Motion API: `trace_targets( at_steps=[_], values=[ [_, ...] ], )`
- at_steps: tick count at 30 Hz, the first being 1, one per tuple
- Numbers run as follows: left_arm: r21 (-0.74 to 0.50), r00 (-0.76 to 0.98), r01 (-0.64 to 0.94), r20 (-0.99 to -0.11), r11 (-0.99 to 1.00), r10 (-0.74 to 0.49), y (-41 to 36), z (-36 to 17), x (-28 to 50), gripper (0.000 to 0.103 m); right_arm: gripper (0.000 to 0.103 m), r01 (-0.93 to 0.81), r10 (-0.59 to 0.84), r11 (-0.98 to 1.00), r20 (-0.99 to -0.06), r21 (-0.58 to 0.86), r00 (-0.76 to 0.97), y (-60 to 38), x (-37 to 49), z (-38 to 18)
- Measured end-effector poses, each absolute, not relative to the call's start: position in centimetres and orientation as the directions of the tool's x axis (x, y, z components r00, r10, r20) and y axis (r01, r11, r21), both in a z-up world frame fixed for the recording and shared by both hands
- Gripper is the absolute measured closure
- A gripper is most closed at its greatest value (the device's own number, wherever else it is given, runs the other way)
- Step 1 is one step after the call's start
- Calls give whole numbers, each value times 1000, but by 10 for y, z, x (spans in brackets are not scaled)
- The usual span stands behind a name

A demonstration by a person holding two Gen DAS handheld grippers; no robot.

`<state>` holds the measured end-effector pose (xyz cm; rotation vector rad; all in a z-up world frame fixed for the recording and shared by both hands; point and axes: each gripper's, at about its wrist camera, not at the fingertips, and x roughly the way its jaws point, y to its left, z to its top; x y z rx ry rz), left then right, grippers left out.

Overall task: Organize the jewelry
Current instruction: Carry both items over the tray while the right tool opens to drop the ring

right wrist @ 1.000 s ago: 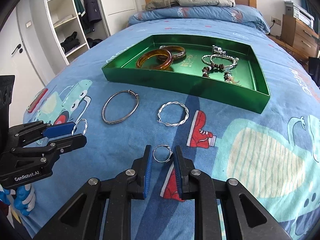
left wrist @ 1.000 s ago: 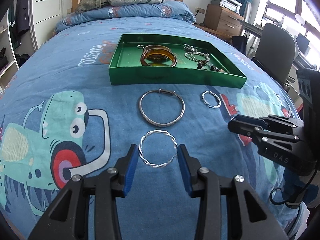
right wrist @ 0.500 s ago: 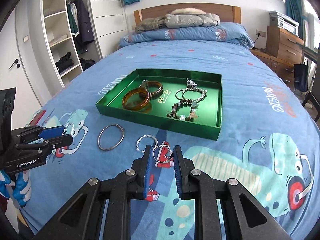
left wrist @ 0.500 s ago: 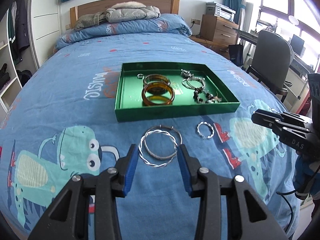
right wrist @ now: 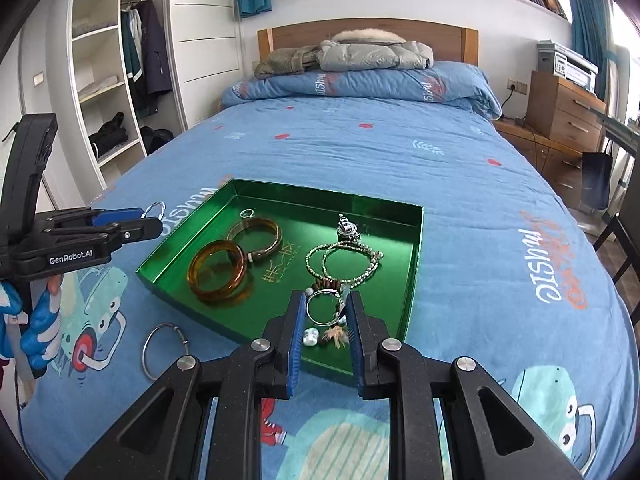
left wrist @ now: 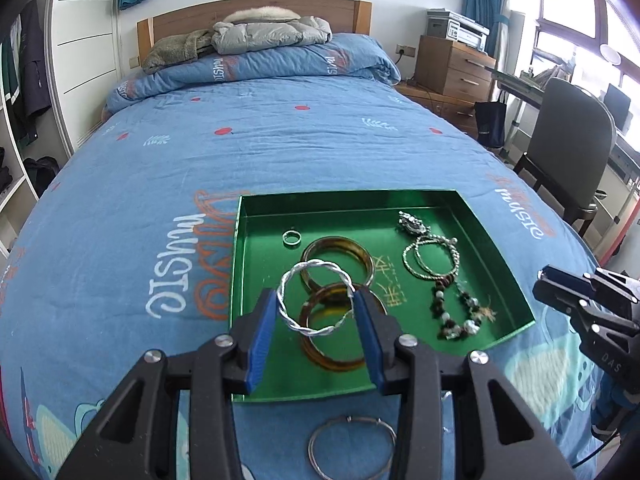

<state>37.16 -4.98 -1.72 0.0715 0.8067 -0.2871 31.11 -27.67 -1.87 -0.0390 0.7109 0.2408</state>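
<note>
My left gripper (left wrist: 316, 298) is shut on a twisted silver bangle (left wrist: 320, 333) and holds it in the air above the near left part of the green tray (left wrist: 256, 264). My right gripper (right wrist: 325, 304) is shut on a small silver ring (right wrist: 326, 323) over the tray's (right wrist: 360, 220) near right side. In the tray lie an amber bangle (right wrist: 200, 268), a brown bangle (right wrist: 276, 240), a tiny ring (left wrist: 284, 238) and bead bracelets (right wrist: 340, 276). A plain silver bangle (right wrist: 145, 354) rests on the bedspread in front of the tray.
The tray sits on a blue cartoon bedspread (left wrist: 160, 184). A folded quilt and jackets (left wrist: 256, 36) are piled at the headboard. A wooden nightstand (left wrist: 452, 64) and a grey chair (left wrist: 572, 140) stand to the right, open wardrobe shelves (right wrist: 108, 92) to the left. A gloved hand (right wrist: 38, 328) grips the left tool.
Both grippers have lifted their rings off the bedspread and carried them forward to above the tray. The plain bangle stayed on the bed.
</note>
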Motion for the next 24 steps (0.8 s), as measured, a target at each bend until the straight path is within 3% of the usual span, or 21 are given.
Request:
trace_targets(
  at_steps=[9,24],
  values=[
    [-67,591,231,-783,971,-195,-60,-61,440,65,82,-224,187,974,-719,44,669,-281,372,-59],
    [-131,535,197,-816,972,-219,-54,-90,458,64,82,-239,178,970,-779,38,601,-280,397,-88]
  ],
)
